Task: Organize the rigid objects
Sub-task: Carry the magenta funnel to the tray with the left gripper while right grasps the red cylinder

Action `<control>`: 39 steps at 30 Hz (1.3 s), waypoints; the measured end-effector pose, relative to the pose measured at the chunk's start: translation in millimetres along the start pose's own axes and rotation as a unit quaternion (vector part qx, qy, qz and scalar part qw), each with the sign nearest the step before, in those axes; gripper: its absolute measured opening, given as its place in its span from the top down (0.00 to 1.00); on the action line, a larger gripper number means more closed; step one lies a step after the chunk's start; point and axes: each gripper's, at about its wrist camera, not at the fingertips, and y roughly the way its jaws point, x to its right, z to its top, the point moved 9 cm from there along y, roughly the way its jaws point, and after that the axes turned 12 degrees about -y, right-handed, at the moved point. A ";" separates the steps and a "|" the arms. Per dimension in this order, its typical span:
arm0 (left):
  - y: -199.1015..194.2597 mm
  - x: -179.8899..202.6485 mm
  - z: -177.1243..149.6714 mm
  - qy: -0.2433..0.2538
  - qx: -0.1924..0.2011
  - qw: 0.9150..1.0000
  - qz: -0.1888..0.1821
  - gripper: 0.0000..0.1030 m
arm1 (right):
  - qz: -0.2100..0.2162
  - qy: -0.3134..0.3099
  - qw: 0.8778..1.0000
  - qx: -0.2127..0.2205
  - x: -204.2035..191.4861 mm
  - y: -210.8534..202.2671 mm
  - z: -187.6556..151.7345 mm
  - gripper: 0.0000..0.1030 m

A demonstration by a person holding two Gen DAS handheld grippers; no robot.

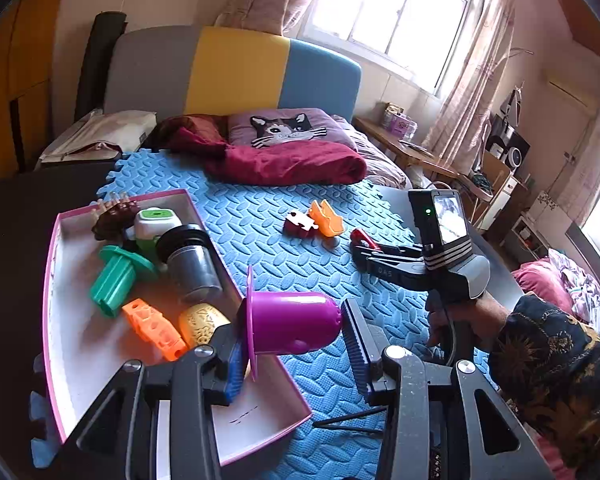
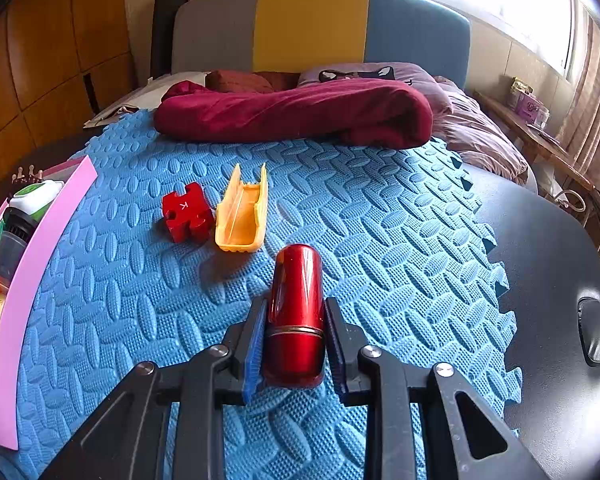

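Observation:
My left gripper (image 1: 296, 340) is shut on a purple cup (image 1: 288, 322), held sideways over the right wall of the pink-rimmed tray (image 1: 72, 360). The tray holds a green plunger-shaped toy (image 1: 118, 274), an orange block (image 1: 154, 328), a yellow ball (image 1: 202, 322), a dark jar (image 1: 190, 258) and a green-white container (image 1: 156, 224). My right gripper (image 2: 296, 340) is shut on a red metallic cylinder (image 2: 296, 312) low over the blue foam mat (image 2: 380, 240); it also shows in the left wrist view (image 1: 362, 246). A red puzzle piece (image 2: 186, 212) and a yellow open case (image 2: 242, 216) lie on the mat ahead.
A dark red blanket (image 2: 292, 116) and a cat pillow (image 1: 284, 128) lie at the mat's far edge, before the headboard. The black table surface (image 2: 560, 280) lies right of the mat. The tray's pink wall (image 2: 32, 288) stands at the left of the right wrist view.

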 end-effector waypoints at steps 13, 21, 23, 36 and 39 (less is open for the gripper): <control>-4.4 -20.5 -2.7 -0.019 0.001 1.000 0.012 0.58 | -0.006 0.015 1.000 -0.003 6.6 2.3 -0.6 0.60; -5.8 -30.6 -3.3 -0.027 -0.001 0.999 0.018 0.58 | -0.004 0.014 1.000 -0.003 5.8 2.8 -0.2 0.60; -6.9 -33.6 -3.0 -0.030 0.000 0.999 0.021 0.58 | 0.000 0.017 1.000 -0.002 6.5 3.0 -0.4 0.60; -39.0 -121.0 8.4 -0.100 0.023 0.991 0.080 0.58 | -0.005 0.014 1.000 -0.002 5.6 2.2 0.1 0.60; -37.6 -142.9 1.1 -0.120 0.014 0.988 0.093 0.58 | -0.006 0.014 1.000 -0.002 5.4 2.3 0.2 0.60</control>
